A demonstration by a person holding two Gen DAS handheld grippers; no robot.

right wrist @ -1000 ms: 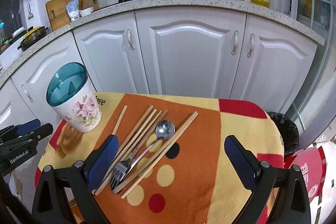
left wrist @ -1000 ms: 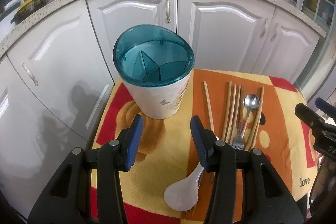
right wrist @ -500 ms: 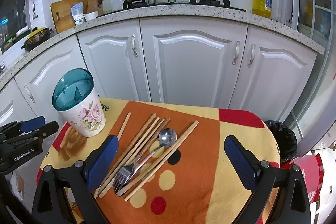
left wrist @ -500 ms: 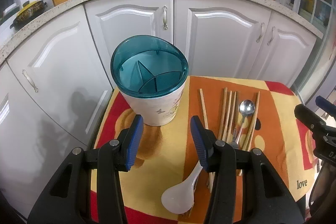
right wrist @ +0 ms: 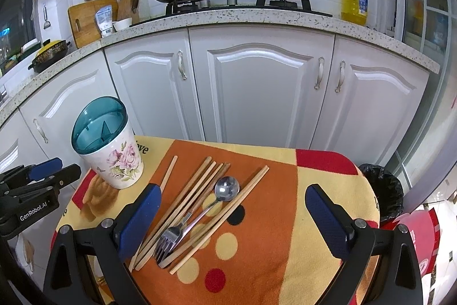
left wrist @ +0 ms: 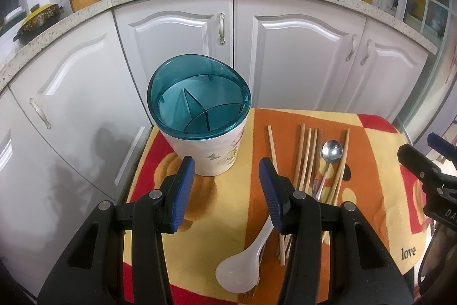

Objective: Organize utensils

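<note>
Utensils lay right of the holder [right wrist: 107,145]: chopsticks [right wrist: 182,205], spoon [right wrist: 225,187] and fork [right wrist: 168,242], long axes running toward me. My right gripper [right wrist: 232,219] hung nearest, jaws wide, empty; my left gripper [left wrist: 227,190] faced the holder, likewise parted.

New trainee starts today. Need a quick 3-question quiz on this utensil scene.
1. True or false: the utensil holder already contains chopsticks.
2. Which lies on the chopsticks? A) metal spoon B) knife C) whisk
3. Fill in: the white plastic spoon lies near the ___ tool.

Key: 1 false, its compartments are empty; 2 A; 3 left. Both tools, including the right tool, are open and hold nothing.
</note>
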